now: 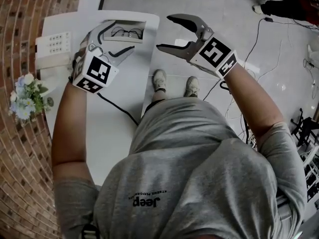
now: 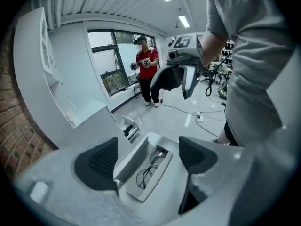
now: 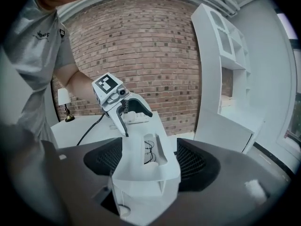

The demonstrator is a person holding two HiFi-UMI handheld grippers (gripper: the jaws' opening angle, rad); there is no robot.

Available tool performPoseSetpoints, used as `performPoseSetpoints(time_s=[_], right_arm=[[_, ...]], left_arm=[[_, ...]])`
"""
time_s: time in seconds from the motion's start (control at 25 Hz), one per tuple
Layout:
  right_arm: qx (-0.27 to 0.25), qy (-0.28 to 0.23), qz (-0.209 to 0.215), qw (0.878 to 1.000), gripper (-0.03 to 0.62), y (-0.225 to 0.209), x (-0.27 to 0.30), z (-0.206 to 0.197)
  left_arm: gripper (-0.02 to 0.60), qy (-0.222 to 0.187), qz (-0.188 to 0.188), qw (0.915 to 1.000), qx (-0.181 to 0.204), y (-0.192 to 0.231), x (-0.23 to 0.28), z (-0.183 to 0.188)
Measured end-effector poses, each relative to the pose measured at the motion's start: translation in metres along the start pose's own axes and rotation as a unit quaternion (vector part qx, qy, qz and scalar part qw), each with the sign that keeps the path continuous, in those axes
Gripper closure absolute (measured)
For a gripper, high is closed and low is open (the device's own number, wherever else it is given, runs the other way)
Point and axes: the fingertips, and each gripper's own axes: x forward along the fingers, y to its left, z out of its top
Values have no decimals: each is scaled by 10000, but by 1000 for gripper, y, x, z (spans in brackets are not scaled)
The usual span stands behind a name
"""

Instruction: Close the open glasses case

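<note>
Glasses case [image 1: 137, 24]: it lies open on the far end of the white table [image 1: 114, 98], close to that end's edge. It is a pale, boxy, hard-looking shell with a shallow rectangular tray and its lid raised along one long side. One pair of glasses [image 1: 127, 33] with thin dark wire rims lies in the tray. Your left gripper [image 2: 148, 158] hangs over the table's far end, its two jaws spread wide. The case shows in the gap between their dark ribbed pads [image 2: 99, 161], but the pads press on nothing and the gripper holds nothing. Your right gripper [image 1: 164, 32] is off the table's long edge, above the floor, pointed towards the table's far end. Its two jaws are also wide apart and empty, with the case in line between them. Each gripper carries one cube with black-and-white square markers. A single black cable [image 1: 117, 108] runs across the smooth tabletop. One small bunch of pale flowers [image 1: 25, 96] stands beside the table's other long edge, against the rough brick wall [image 1: 25, 183].
</note>
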Motion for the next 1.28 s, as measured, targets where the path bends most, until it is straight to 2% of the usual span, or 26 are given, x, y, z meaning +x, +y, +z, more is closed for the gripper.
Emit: performPoseSetpoints(time_s=[0.52, 0.88, 1.28], right_arm=[[-196, 630, 60, 9978, 172, -3, 95, -31], [-442, 1207, 16, 9917, 160, -9, 136, -68], [-777, 1692, -176, 9823, 161, -17, 157, -94]], left_arm=[[130, 688, -327, 9929, 919, 26, 41, -82], [129, 978, -460, 9806, 1636, 32, 63, -109], [127, 842, -646, 9780, 1795, 31, 70, -114]])
